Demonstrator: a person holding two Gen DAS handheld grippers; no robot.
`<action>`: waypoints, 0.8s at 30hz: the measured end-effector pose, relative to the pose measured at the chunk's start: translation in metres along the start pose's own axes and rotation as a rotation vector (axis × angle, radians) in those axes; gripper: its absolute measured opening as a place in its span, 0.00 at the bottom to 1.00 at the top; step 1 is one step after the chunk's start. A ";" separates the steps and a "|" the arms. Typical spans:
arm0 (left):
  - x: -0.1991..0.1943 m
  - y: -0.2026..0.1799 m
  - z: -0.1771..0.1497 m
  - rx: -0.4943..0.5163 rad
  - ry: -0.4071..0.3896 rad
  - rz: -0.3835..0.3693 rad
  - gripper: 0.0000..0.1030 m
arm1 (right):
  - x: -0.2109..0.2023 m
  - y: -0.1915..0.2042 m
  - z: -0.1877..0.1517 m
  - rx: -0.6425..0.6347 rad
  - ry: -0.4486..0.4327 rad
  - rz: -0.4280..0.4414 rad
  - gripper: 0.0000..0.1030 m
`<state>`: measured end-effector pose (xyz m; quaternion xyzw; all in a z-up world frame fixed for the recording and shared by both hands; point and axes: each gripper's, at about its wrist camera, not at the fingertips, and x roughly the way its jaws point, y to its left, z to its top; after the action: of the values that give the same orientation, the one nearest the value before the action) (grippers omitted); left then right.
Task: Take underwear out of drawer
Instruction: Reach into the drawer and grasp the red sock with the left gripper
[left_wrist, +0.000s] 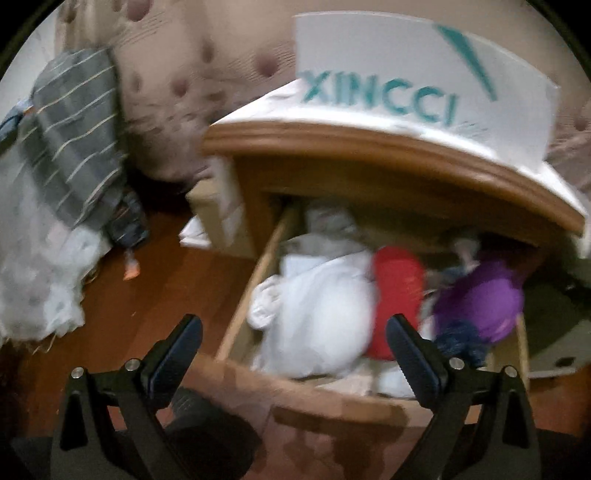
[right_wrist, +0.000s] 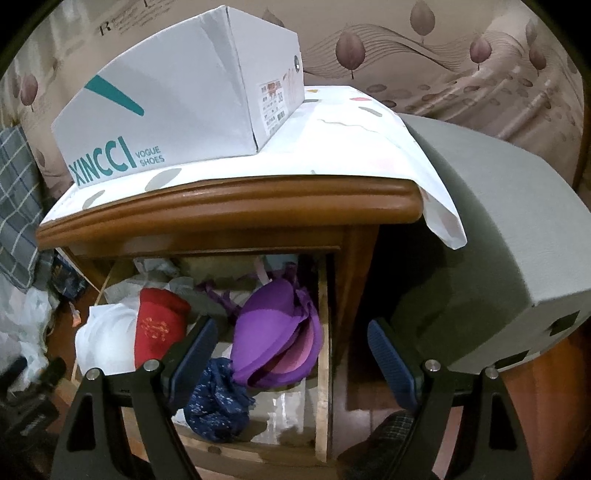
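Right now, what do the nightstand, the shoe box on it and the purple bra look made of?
Nightstand: looks like varnished wood, brown with a glossy moulded edge.
Shoe box: white printed cardboard, matte, with creased corners and a stuck-on label.
Purple bra: smooth fabric, likely synthetic, with moulded cups holding their shape; fibre can't be told.

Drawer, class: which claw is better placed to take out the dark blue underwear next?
Probably the right claw: open, with the blue underwear just beside its left finger. The left claw, also open, faces the white bundle.
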<state>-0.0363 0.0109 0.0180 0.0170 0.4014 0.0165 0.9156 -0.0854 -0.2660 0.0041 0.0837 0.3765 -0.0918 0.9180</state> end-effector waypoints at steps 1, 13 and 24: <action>0.000 -0.004 0.005 0.011 -0.005 -0.025 0.96 | 0.000 0.000 0.000 -0.006 -0.003 -0.006 0.83; 0.032 -0.031 0.029 0.054 0.072 -0.132 0.96 | -0.011 -0.005 0.008 -0.034 -0.057 -0.054 0.83; 0.061 -0.034 0.027 0.052 0.152 -0.154 0.94 | -0.009 -0.024 0.011 0.013 -0.057 -0.110 0.83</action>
<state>0.0253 -0.0210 -0.0098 0.0084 0.4700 -0.0630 0.8804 -0.0900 -0.2911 0.0159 0.0662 0.3538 -0.1468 0.9214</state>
